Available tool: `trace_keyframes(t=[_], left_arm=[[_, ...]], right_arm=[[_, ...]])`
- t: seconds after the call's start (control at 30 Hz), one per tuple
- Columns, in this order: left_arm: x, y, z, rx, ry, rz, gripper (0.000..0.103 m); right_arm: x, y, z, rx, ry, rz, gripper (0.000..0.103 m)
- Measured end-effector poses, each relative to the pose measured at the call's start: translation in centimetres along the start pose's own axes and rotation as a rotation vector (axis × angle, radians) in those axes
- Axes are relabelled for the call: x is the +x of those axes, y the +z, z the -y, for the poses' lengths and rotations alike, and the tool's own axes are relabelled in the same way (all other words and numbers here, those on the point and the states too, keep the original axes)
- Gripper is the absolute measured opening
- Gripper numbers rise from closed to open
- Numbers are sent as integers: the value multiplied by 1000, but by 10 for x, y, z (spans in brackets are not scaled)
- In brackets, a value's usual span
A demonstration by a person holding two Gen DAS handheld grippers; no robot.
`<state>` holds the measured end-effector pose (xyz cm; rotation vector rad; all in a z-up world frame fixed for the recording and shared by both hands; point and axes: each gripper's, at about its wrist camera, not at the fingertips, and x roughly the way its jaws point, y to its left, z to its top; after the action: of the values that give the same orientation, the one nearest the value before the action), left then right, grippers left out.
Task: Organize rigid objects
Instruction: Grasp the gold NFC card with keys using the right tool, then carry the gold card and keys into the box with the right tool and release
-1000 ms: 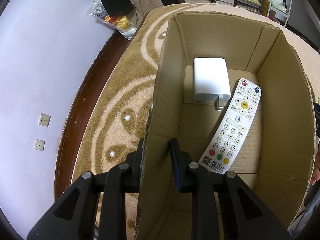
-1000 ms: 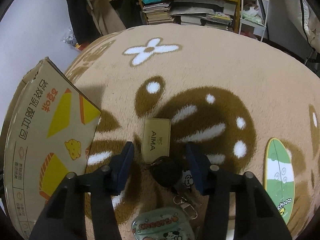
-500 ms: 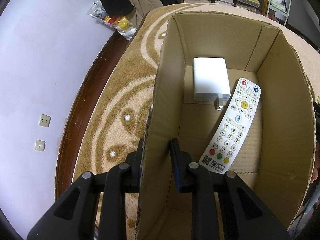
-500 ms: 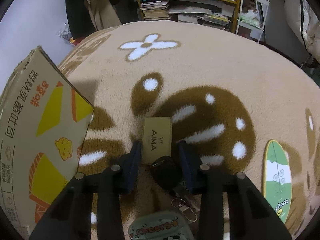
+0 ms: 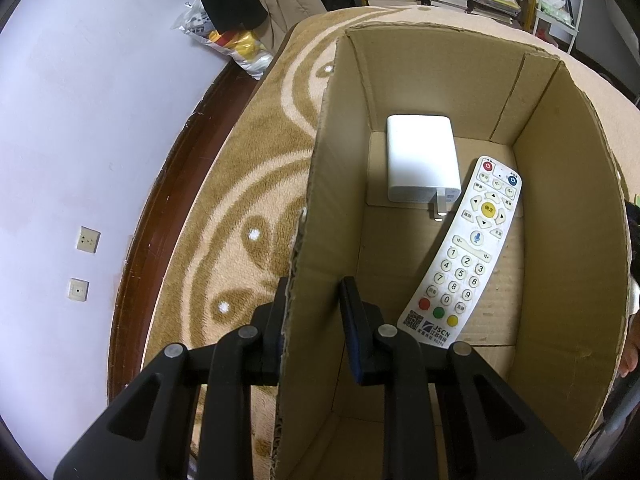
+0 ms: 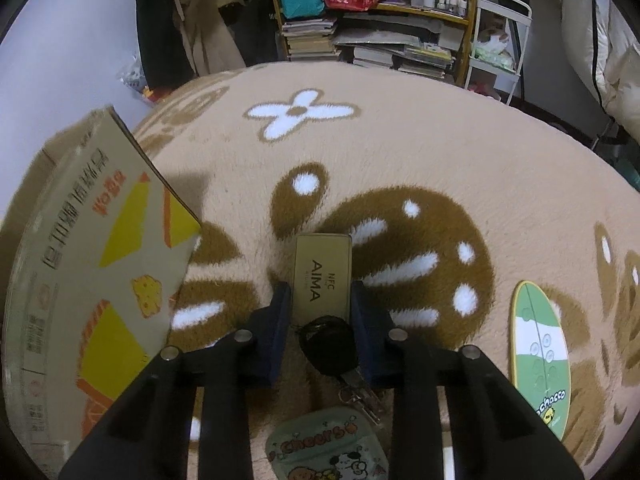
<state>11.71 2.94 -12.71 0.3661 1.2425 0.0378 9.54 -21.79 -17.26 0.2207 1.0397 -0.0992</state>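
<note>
The left hand-held gripper straddles the near left wall of the open brown cardboard box, one finger outside on the carpet side and the other inside; the outer pad lies against the cardboard, while a narrow gap shows between the wall and the inner pad, so a firm pinch cannot be told. Only the left wrist view looks into the box: ahead of that gripper, on the box floor, lie a white square plug-in charger with its prongs pointing back toward the gripper, and just right of it a long white remote control with coloured buttons, its side touching the charger's prongs. Only the right wrist view shows the box's printed outer face, off to the left of the right hand-held gripper. That gripper is narrowed around a gold rectangular tag printed AIMA lying on the beige and brown patterned carpet, both pads at the tag's near edges. Between the fingers, behind the tag, sits a black key fob with a metal clasp, and nearer still a pale green cartoon pouch. Well to the right lies a green and white oval tag.
</note>
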Motion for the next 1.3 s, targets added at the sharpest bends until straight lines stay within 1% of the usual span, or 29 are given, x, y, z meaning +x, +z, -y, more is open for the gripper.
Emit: trace_keyframes(t=[0.4, 0.57, 0.73, 0.93, 1.07, 1.3], left_arm=[[0, -1, 2, 9, 10, 3, 22], [0, -1, 2, 8, 9, 2, 22], [0, -1, 2, 8, 10, 2, 22], [0, -2, 2, 11, 13, 3, 22], [0, -2, 3, 13, 14, 3, 22], [0, -2, 3, 11, 13, 3, 22]], right_arm=[[-29, 11, 7, 60, 82, 71, 31], [-46, 18, -1, 49, 109, 120, 31], [-59, 21, -9, 42, 130, 145, 31], [-90, 28, -27, 1, 183, 226, 31], [-113, 31, -46, -36, 241, 276, 31], [-137, 26, -82, -108, 330, 322, 31]])
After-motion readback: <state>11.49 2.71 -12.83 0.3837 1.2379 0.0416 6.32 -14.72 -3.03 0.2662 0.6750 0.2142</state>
